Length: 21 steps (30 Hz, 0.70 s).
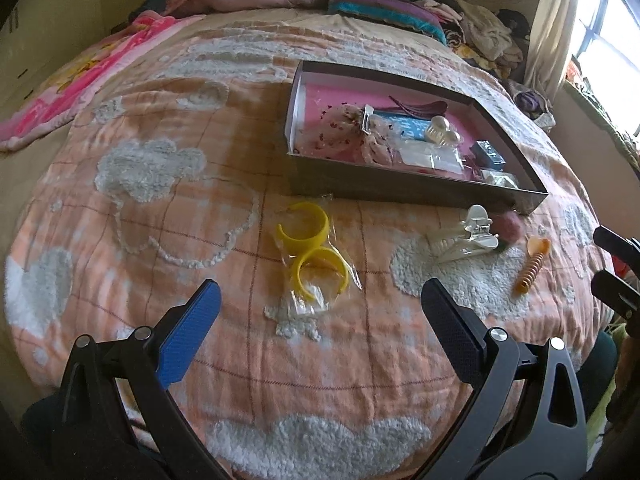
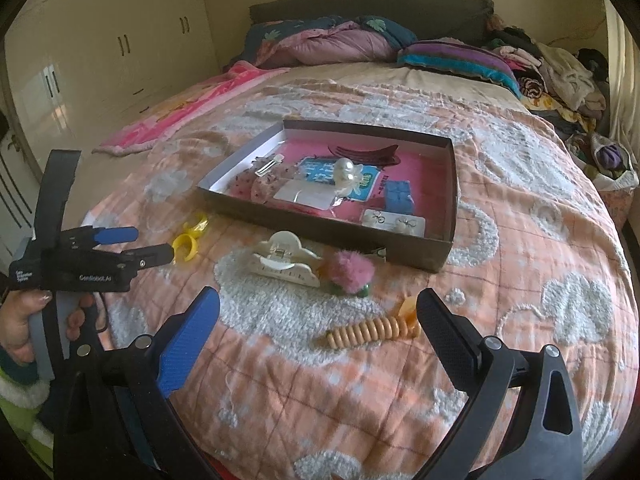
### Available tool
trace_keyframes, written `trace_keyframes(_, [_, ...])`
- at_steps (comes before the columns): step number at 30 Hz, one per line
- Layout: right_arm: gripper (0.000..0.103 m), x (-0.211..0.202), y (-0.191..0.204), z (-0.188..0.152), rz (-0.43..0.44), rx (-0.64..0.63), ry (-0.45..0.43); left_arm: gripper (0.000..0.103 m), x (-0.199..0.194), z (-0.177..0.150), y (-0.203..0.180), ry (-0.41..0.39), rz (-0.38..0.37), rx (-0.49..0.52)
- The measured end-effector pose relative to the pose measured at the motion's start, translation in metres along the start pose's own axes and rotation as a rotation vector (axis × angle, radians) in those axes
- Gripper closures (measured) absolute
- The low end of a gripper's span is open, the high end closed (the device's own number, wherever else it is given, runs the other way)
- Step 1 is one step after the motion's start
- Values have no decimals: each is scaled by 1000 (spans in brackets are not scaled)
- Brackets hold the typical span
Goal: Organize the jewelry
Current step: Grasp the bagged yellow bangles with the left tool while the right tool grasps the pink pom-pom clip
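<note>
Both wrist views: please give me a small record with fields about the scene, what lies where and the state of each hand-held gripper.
surface: orange quilted bedspread with white fluffy clouds
container: shallow dark cardboard box with pink floor, already holds several accessories
outside box, left: yellow plastic open hoops in clear bag
outside box, middle: white plastic claw hair clip, fluffy pink pompom beside it
outside box, right: orange spiral hair piece
left hand-held gripper: open, empty, before the hoops
right hand-held gripper: open, empty, before the spiral

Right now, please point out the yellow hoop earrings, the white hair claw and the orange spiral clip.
yellow hoop earrings [image 1: 306,226], left wrist view, upper hoop band
white hair claw [image 2: 286,266], right wrist view, body
orange spiral clip [image 2: 370,332], right wrist view, coil
</note>
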State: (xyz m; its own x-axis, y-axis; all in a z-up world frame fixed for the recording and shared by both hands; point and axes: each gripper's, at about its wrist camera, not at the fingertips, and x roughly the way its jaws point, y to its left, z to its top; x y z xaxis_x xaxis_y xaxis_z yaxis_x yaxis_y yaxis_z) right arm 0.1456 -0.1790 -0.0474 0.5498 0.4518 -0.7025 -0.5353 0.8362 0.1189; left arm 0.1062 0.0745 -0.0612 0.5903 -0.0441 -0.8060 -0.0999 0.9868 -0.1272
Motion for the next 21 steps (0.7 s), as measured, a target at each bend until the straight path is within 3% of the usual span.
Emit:
trace_keyframes(5, [5,13,-6,6,-3,12,6,9,7,4,-3,-2,13,6])
trace_keyframes(9, [17,27,-9,12,-13,15,32,9,13,10,-5,-2,21,12])
trace_keyframes(15, [25,47,-17,14,-18,44,61,10,27,14,-4,2,14,-4])
trace_keyframes(19, [36,67,-25,14,-16,72,106,16,41,16,-2,22,7,-19])
trace_keyframes(21, [41,77,-29,14,-12,96,124,25,46,16,0,35,2,-31])
